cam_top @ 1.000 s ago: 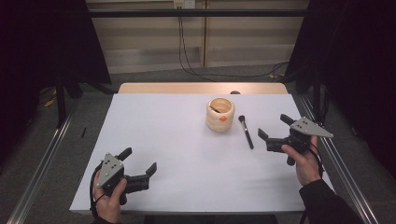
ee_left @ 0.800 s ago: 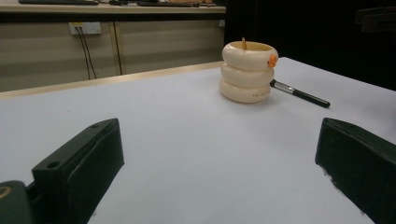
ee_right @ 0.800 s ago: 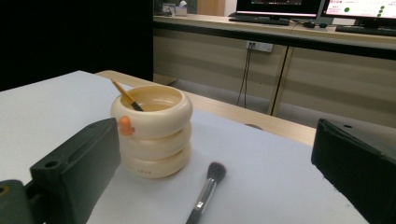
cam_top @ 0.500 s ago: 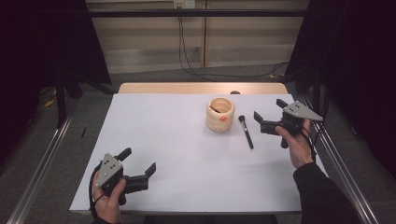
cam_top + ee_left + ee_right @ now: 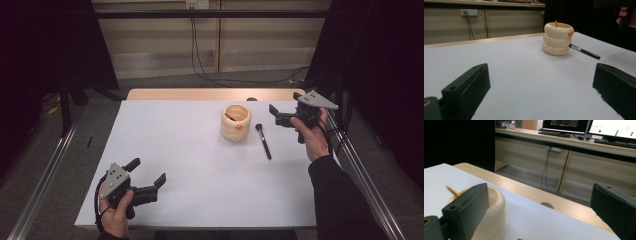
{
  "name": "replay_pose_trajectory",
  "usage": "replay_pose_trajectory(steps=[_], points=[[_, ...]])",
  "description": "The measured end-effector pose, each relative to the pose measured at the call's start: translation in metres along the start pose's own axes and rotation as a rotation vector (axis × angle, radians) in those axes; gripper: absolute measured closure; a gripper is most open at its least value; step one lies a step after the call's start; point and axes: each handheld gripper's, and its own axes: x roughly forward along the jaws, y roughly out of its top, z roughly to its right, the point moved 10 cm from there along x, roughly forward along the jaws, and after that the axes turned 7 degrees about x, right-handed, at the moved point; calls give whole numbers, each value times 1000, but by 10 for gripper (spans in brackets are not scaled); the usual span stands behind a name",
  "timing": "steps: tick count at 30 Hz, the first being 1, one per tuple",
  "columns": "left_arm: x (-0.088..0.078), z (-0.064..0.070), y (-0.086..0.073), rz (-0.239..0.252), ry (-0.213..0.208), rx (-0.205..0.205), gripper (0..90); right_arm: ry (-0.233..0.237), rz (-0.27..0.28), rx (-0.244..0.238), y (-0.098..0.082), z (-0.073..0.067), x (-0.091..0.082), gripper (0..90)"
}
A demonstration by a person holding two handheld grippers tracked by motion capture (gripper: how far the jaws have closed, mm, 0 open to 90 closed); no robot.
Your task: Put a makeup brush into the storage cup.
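The right gripper point(image 5: 283, 114) is held raised at the far right of the table point(image 5: 170, 150), jaws wide apart and empty, aimed toward the holder point(image 5: 235, 122). This looks like an approach stance: with the jaws spread, the tool is ready to come down on the brush point(image 5: 263, 141), the nearest loose item, which lies flat on the white surface just right of the holder and apart from it. In the right gripper view the holder's rim point(image 5: 496, 202) sits partly behind the near jaw, which suggests the tool is above and slightly beyond it (not yet lined up with the brush).

The left gripper point(image 5: 150, 180) is parked low at the near left corner, jaws also apart and holding nothing, well apart from both items. It appears to be kept out of the way.

The brush point(image 5: 584, 51) has a thin black handle, a short silver ferrule and a dark head pointing toward the far edge; the head end lies close beside the holder's base.

The holder point(image 5: 557, 38) is cream-coloured, built like three stacked rings, upright, with an orange spot on the rim and a thin stick (possibly a pencil) leaning inside.
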Motion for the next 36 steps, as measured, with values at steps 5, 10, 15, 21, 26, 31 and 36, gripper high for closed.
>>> replay_pose_trajectory(steps=[5,10,15,21,26,31,36], points=[[-1,-1,1,6,-3,1,11,7,-24,-6,0,-1,11,22],[-1,0,0,1,2,8,11,36,-111,-24,-8,-6,17,23],[1,4,1,5,-18,12,10,39,-204,-22,-13,-3,22,56],[1,-1,0,4,-7,5,13,65,-356,-15,-26,-7,28,107],[1,-1,-1,-6,-3,12,11,88,-494,0,-45,-9,30,168],[1,-1,-1,-5,-7,8,12,116,-531,42,-50,-9,33,167],[1,-1,0,3,-6,-3,14,126,-625,68,-61,-12,33,153]])
